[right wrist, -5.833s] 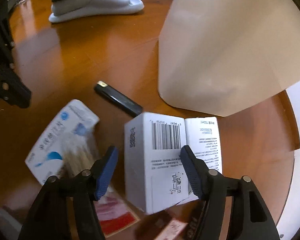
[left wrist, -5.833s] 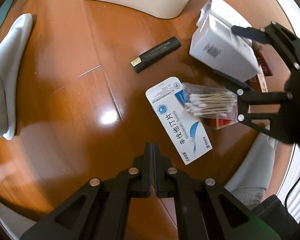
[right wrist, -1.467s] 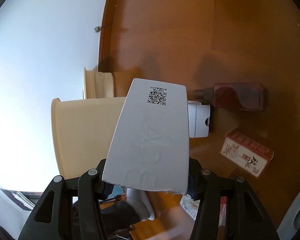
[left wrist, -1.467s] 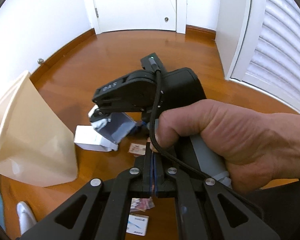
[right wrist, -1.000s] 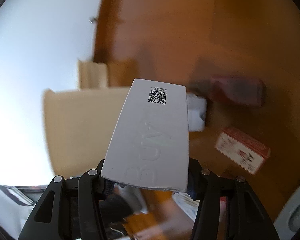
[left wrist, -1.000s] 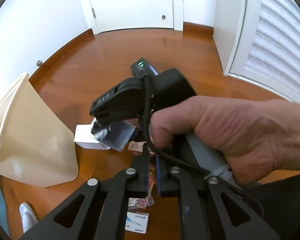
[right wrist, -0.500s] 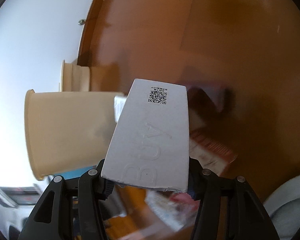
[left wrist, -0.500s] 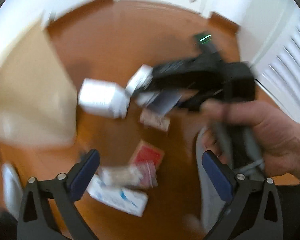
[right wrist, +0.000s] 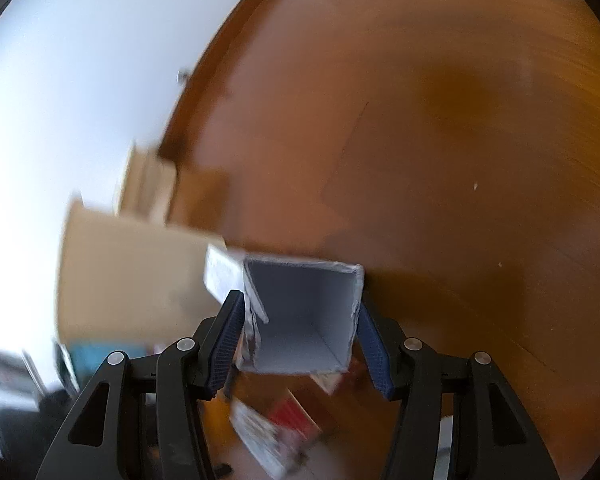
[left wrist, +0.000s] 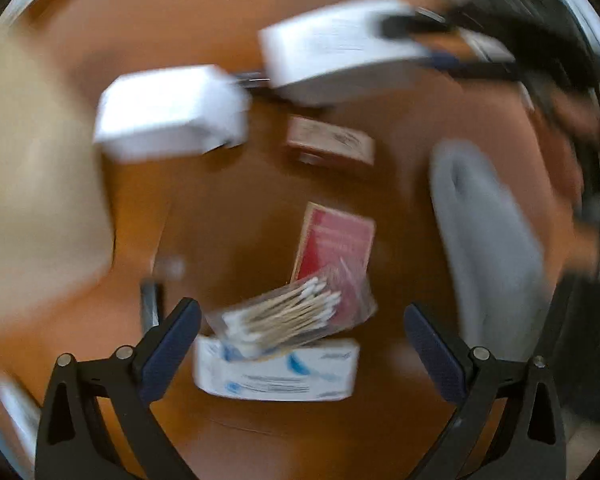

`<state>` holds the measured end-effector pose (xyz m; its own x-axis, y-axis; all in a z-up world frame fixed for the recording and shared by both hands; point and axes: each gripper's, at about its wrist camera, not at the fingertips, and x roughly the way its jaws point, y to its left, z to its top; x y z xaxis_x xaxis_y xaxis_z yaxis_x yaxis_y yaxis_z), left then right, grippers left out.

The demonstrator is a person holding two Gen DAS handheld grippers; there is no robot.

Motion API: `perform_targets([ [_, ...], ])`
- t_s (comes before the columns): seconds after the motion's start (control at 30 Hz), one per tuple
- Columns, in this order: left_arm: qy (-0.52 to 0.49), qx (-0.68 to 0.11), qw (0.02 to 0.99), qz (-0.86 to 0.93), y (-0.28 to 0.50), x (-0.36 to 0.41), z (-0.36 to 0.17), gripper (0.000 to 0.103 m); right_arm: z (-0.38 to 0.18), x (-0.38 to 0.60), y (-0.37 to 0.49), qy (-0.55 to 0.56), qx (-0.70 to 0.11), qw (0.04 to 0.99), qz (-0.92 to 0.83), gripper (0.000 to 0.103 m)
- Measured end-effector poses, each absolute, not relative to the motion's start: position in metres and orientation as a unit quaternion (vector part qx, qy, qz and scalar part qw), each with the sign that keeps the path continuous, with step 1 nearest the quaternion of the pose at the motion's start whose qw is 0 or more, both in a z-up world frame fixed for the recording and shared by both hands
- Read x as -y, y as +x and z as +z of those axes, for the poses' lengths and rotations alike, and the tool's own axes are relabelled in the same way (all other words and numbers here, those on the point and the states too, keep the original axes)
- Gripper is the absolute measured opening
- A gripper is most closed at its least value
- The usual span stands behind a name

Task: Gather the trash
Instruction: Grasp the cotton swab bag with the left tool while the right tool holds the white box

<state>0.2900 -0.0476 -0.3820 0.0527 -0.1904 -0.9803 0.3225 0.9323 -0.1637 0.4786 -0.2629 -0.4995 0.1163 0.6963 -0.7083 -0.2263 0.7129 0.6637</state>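
My right gripper (right wrist: 302, 344) is shut on an open white box (right wrist: 304, 320), held above the wood floor with its open end facing the camera; it also shows blurred in the left wrist view (left wrist: 340, 48). My left gripper (left wrist: 300, 344) is open and empty above a clear bag of cotton swabs (left wrist: 284, 320) that lies on a white-and-blue box (left wrist: 276, 372) and a red box (left wrist: 336, 240). A second white box (left wrist: 168, 112) and a brown carton (left wrist: 332, 144) lie on the floor. The beige trash bin (right wrist: 128, 280) stands at the left.
A grey slipper (left wrist: 492, 240) is on the floor at the right of the left wrist view. The beige bin (left wrist: 32, 184) fills that view's left side. A white wall and baseboard (right wrist: 204, 80) run behind the bin. Both views are motion-blurred.
My left gripper has opened wide and swung down toward the litter on the floor. My right gripper has tilted, so the white box now shows its open end.
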Motion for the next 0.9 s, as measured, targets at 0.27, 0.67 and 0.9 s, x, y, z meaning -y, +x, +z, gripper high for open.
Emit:
perform_targets([
  [0.27,0.173,-0.652,0.689,-0.265,0.298,0.071,-0.393,0.100,-0.501,0.247,0.464,0.176,-0.577,0.724,0.335,0.051],
  [0.67,0.239,-0.671,0.606,-0.356,0.308,0.088,-0.428,0.056,-0.470,0.289,0.462,0.184,-0.544,0.750,0.327,0.052],
  [0.9,0.215,-0.689,0.579,-0.378,0.316,0.091,-0.429,0.016,-0.475,0.296,0.463,0.206,-0.547,0.751,0.308,0.053],
])
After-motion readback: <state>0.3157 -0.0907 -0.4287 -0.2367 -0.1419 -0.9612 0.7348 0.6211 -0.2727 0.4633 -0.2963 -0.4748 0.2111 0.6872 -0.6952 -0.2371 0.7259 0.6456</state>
